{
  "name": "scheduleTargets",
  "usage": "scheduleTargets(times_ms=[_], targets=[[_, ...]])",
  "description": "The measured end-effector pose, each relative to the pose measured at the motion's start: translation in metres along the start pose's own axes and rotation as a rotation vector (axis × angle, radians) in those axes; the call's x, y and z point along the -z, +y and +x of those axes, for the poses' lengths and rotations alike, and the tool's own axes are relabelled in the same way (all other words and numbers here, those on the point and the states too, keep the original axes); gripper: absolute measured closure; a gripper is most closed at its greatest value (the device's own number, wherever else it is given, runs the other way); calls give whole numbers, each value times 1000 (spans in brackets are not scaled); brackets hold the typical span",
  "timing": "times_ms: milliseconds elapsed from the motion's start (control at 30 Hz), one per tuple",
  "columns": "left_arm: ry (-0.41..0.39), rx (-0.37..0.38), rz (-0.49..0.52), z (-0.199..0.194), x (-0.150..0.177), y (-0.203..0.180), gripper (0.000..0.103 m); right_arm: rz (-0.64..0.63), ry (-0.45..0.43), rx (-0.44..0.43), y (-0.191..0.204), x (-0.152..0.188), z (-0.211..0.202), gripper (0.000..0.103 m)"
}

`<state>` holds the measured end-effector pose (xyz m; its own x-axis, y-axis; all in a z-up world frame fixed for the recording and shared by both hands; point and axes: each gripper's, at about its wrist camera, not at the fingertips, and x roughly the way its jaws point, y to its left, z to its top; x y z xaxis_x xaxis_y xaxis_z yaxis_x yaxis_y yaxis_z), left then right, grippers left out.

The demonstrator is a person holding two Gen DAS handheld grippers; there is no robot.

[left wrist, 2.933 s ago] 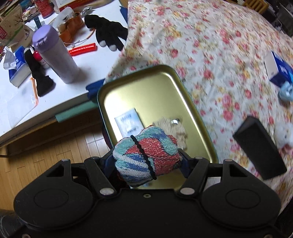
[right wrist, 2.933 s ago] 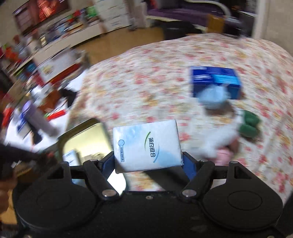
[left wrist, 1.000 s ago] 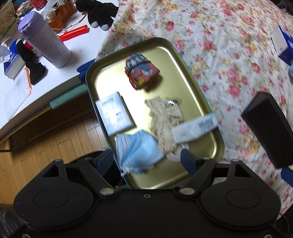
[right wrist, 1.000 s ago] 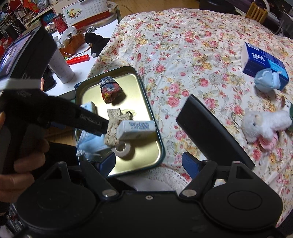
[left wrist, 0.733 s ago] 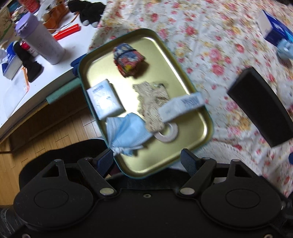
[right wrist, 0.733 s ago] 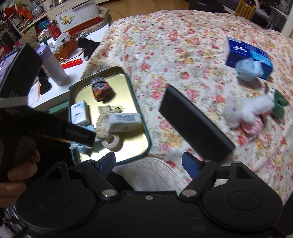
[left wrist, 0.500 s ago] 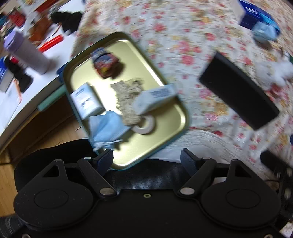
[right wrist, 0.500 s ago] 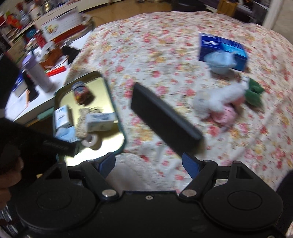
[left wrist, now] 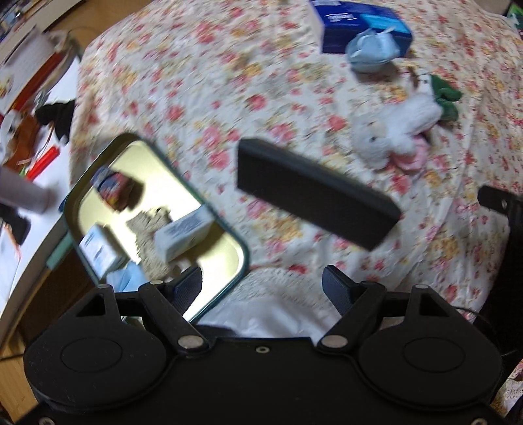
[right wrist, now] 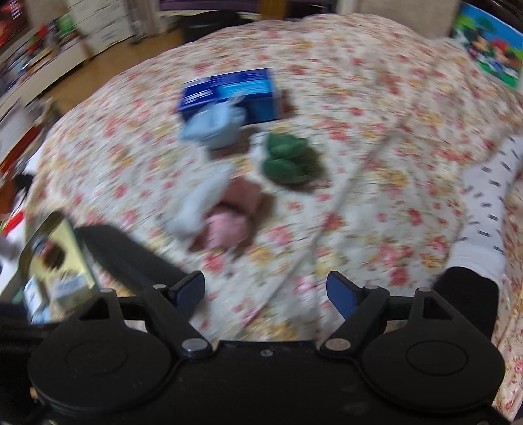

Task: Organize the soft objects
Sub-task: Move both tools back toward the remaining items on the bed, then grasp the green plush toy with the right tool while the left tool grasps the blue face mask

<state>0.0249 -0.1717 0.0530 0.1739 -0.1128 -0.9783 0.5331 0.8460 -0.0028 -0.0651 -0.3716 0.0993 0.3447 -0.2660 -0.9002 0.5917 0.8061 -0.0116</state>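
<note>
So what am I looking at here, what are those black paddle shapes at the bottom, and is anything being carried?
No robot: a person holds a hand tool with two jaws in each hand, each carrying a wide-angle camera. The black shapes are the tools themselves: the left gripper in one picture, the right gripper in the other. Both stand open and empty. Below is a flowered bedspread. A gold tray holds small packs and a rolled cloth. On the bed lie a black case, a white plush toy, a green cloth and a blue box.

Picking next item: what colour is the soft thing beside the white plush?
Green, clearest in the right wrist view.
</note>
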Motion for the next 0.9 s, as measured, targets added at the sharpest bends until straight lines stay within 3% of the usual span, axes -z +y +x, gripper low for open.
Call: scheduleTargets(times_ms=[233,500,833,900], targets=[[-13,20,36,5,-21,-24,26,160,-6,19,-34,-46,24,16],[18,38,41,19,-39,-32,26,224,-1,49,-26,-95,66,4],[21,62,38,25,-55,-30,26,133,38,157,15,-125,130,2],[18,61,39,25,-58,-30,26,95,51,172,21,-125,139,13]])
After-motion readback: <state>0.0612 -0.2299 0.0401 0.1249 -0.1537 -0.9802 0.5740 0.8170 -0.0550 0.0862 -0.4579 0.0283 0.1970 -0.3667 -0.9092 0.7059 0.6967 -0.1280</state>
